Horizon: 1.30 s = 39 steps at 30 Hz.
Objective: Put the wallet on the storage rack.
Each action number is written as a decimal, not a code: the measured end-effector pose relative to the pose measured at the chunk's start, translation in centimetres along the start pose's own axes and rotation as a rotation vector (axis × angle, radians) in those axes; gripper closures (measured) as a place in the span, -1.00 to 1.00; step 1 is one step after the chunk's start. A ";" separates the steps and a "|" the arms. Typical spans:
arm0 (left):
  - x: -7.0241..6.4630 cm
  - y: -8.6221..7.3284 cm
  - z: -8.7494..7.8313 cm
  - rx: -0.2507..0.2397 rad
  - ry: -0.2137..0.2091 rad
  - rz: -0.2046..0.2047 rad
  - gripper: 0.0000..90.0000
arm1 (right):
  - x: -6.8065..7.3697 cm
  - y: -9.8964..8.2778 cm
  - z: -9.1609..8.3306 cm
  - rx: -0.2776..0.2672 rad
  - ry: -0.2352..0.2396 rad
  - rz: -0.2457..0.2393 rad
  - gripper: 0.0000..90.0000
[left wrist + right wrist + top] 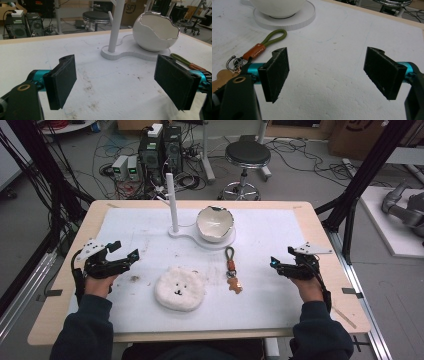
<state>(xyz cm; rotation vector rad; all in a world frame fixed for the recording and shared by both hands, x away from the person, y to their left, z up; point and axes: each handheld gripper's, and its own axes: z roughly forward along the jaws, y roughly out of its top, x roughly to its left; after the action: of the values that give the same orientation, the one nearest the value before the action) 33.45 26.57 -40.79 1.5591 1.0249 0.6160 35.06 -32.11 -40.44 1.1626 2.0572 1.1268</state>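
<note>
So far nothing on the table has been picked up, as I read it. Working down in size: the white foam mat covers most of the top; the white stand with its upright post sits at the far middle, and the eggshell-shaped bowl rests on the stand's round base. The fluffy white bear-face pad lies near my edge, untouched. The keychain, olive loop, tan leather tab and a small biscuit-coloured charm, lies flat between the pad and my right gripper, just in front of the bowl.

Both tongs stand wide with nothing between the pads; my left gripper hovers at the left of the mat. I judge the whole job remains: reach, grasp, place.

The tab's stamped lettering is too small to read.
</note>
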 end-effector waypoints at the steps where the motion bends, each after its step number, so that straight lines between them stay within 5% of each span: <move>1: -0.1 0.0 0.0 0.001 -0.003 0.000 -0.60 | 0.0 0.0 0.0 0.003 -0.001 0.001 -0.54; 8: -0.3 -0.1 0.4 0.009 -0.018 0.000 -0.60 | -0.3 -0.2 0.0 0.000 0.004 0.011 -0.54; 17: -1.9 -0.3 1.5 0.033 -0.120 -0.008 -0.59 | 0.0 -0.3 0.0 -0.007 0.025 0.015 -0.54; 29: -4.5 -1.5 3.7 0.174 -0.253 0.037 -0.56 | 1.0 -0.2 0.1 0.000 0.054 -0.005 -0.53; 39: -6.3 -2.5 5.4 0.321 -0.293 0.081 -0.44 | 1.5 -0.2 0.7 0.019 0.072 -0.015 -0.53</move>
<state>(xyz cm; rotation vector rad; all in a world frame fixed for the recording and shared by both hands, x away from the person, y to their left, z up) 34.14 18.39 -43.68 1.9142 0.8687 0.2714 34.78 -30.61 -41.06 1.1287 2.1322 1.1600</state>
